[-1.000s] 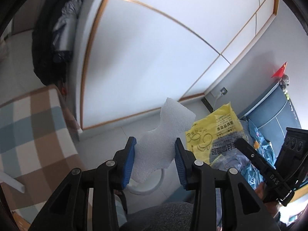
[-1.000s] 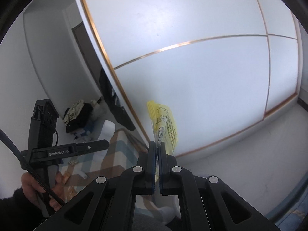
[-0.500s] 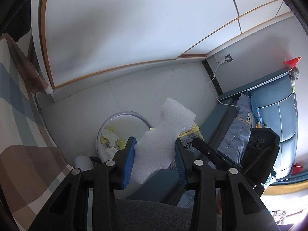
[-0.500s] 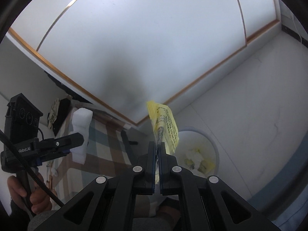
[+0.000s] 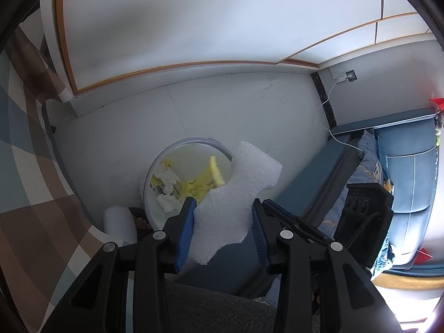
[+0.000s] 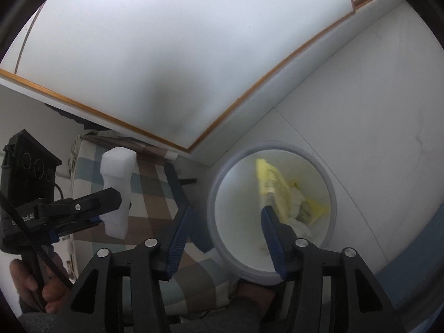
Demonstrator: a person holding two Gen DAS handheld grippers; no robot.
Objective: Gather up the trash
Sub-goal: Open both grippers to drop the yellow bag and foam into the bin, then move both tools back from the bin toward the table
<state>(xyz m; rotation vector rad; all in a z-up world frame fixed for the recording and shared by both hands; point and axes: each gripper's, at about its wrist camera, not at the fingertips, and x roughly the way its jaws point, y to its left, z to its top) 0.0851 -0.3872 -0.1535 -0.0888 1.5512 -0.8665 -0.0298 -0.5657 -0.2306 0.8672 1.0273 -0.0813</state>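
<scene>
My left gripper (image 5: 222, 211) is shut on a white foam piece (image 5: 236, 191), held just above and to the right of a round white trash bin (image 5: 194, 141) on the floor. The bin holds crumpled tissues and yellow wrappers. My right gripper (image 6: 225, 211) hangs over the same bin (image 6: 277, 144) with its jaws opening. A yellow wrapper (image 6: 270, 183), blurred, drops free into the bin by the right fingertip; in the left wrist view the wrapper (image 5: 215, 170) is in mid-fall. The right wrist view also shows the foam (image 6: 116, 172) at the left.
A checked cloth (image 5: 27, 166) covers furniture left of the bin. White sliding doors (image 5: 194, 27) stand behind it. A blue sofa (image 5: 402, 166) with cushions lies to the right, with a white cable along the wall. A person's hand (image 6: 27, 277) grips the left handle.
Both grippers have tipped down over the bin. The right jaws have parted and the yellow wrapper has left them and falls into the bin. The left still clamps the foam.
</scene>
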